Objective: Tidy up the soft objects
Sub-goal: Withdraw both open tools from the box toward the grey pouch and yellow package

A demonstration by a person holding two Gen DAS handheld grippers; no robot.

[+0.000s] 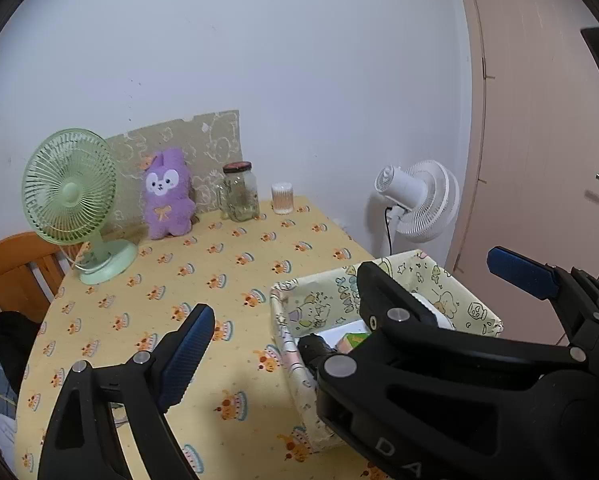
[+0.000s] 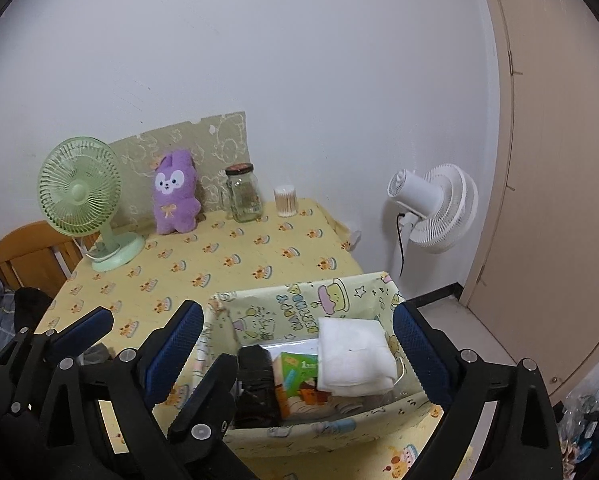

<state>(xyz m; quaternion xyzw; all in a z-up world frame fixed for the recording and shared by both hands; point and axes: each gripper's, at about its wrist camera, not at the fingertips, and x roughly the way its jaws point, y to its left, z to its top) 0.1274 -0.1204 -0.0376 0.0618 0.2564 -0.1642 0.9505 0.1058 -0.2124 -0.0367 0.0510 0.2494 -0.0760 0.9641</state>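
Two fans [image 2: 79,192], jar [image 2: 243,194] (lidded), plush [image 2: 176,198]

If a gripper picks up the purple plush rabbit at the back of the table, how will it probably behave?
The purple plush rabbit looks fluffy and stuffed, so it will probably squash and sag rather than stay stiff. It seems light. It leans upright against the patterned board, so a push would likely topple it.

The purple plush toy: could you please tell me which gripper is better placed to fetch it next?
Probably the left. The plush toy stands at the back left of the table, and the open left gripper is on that side, while the right gripper hangs over the basket.
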